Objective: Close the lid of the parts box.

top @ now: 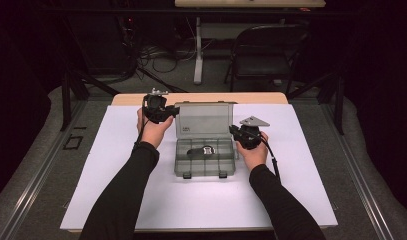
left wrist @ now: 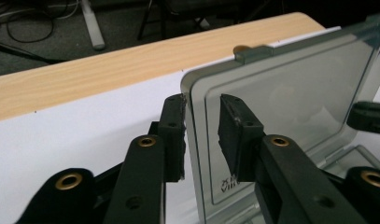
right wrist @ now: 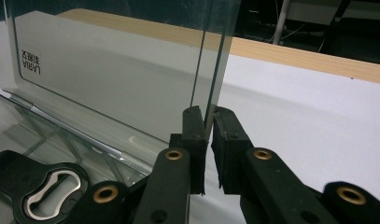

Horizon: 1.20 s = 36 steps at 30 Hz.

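I am pinching the lid (right wrist: 131, 70) of the clear box (top: 205, 162) with my right gripper (right wrist: 208, 122); my left gripper (left wrist: 201, 112) is straddling its other edge, jaws narrow, not yet pressing.

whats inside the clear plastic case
In the open clear plastic case lies one black tool with a silver metal cut-out, perhaps a bottle opener, in a middle compartment. The other compartments look empty, though the smoky front wall hides the floor just behind it.

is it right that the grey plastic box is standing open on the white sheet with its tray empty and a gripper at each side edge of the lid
Not quite: the tray isn't empty. The high view shows a black bottle opener lying in the grey plastic box. The rest holds: the lid stands open, with the left gripper and right gripper at its side edges.
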Each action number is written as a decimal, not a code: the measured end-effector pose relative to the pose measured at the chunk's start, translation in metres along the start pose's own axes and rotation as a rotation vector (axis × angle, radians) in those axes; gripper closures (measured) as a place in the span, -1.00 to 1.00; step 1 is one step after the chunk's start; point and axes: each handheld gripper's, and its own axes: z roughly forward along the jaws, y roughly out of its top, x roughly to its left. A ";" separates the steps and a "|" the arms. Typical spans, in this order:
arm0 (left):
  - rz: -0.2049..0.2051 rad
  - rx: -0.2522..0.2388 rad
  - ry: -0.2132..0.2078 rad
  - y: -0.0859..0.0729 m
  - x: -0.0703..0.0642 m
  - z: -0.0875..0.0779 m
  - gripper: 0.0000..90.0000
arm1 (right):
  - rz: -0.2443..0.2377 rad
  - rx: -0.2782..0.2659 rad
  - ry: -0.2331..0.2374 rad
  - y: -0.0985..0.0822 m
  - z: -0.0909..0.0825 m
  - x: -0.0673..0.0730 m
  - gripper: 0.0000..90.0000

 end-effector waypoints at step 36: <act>-0.121 0.002 0.072 -0.001 -0.006 0.002 0.93 | -0.007 0.002 -0.007 0.000 -0.001 0.002 0.81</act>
